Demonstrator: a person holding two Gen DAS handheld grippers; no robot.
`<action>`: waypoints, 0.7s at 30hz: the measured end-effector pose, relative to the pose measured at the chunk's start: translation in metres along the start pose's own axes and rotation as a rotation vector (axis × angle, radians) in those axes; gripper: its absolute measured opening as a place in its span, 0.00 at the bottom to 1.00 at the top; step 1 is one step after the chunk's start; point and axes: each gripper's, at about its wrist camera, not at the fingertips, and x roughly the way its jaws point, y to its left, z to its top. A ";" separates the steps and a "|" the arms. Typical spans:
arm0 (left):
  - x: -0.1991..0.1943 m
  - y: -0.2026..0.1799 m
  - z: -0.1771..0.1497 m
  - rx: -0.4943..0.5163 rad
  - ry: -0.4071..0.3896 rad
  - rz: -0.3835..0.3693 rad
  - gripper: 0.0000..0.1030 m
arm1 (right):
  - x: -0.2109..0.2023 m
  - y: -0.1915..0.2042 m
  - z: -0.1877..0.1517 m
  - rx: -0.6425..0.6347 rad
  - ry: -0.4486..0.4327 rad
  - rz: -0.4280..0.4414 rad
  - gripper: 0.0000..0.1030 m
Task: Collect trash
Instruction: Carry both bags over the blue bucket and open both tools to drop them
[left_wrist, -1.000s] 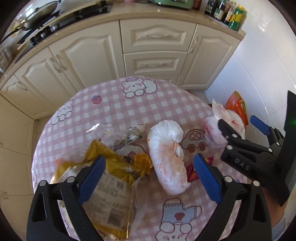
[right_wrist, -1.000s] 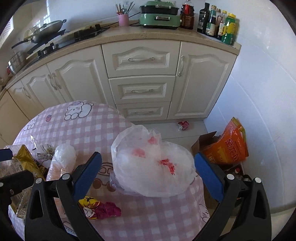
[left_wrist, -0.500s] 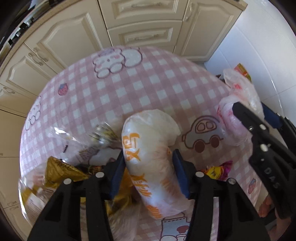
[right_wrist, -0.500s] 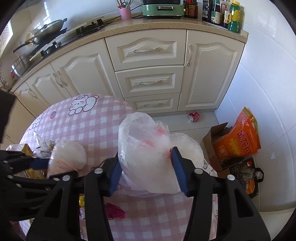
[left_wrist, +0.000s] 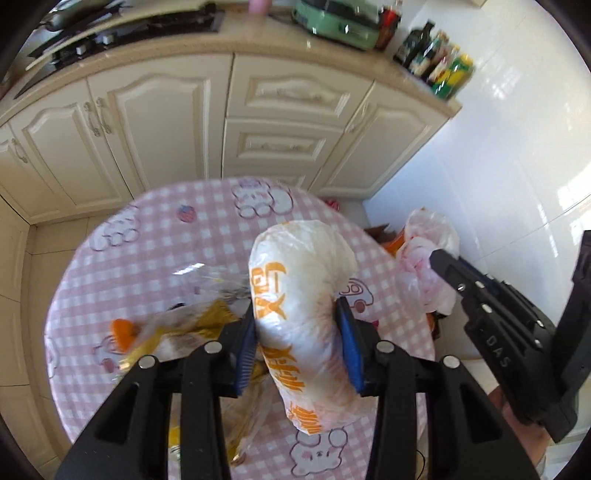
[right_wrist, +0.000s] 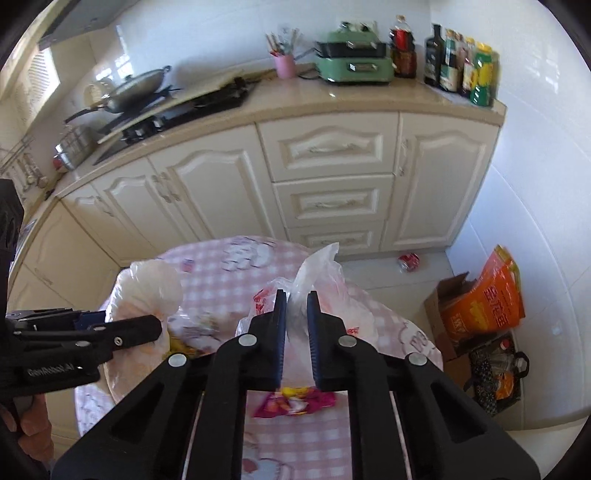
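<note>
My left gripper (left_wrist: 301, 343) is shut on a white plastic bag with orange print (left_wrist: 299, 280) and holds it above the round pink checked table (left_wrist: 147, 236). My right gripper (right_wrist: 295, 325) is shut on a thin clear bag with red print (right_wrist: 325, 284), lifted over the table's right side; this bag also shows in the left wrist view (left_wrist: 428, 251). A gold snack wrapper (left_wrist: 177, 332) and crumpled clear wrappers (left_wrist: 210, 277) lie on the table at the left. A pink and yellow wrapper (right_wrist: 295, 402) lies under my right gripper.
Cream kitchen cabinets (right_wrist: 325, 177) stand behind the table. A cardboard box with an orange sack (right_wrist: 491, 299) and a dark bag (right_wrist: 495, 373) sit on the floor at the right. A red can (right_wrist: 408, 261) lies on the floor by the cabinets.
Both grippers closed from wide open onto their bags and then lifted them off the table. The right jaws have squeezed the clear bag much tighter.
</note>
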 end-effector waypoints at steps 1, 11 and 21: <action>-0.015 0.007 -0.003 -0.007 -0.022 0.001 0.38 | -0.007 0.011 0.003 -0.013 -0.009 0.012 0.10; -0.169 0.181 -0.077 -0.196 -0.178 0.102 0.38 | -0.057 0.225 -0.002 -0.192 -0.040 0.304 0.09; -0.248 0.436 -0.203 -0.435 -0.109 0.266 0.38 | -0.008 0.475 -0.088 -0.245 0.193 0.552 0.10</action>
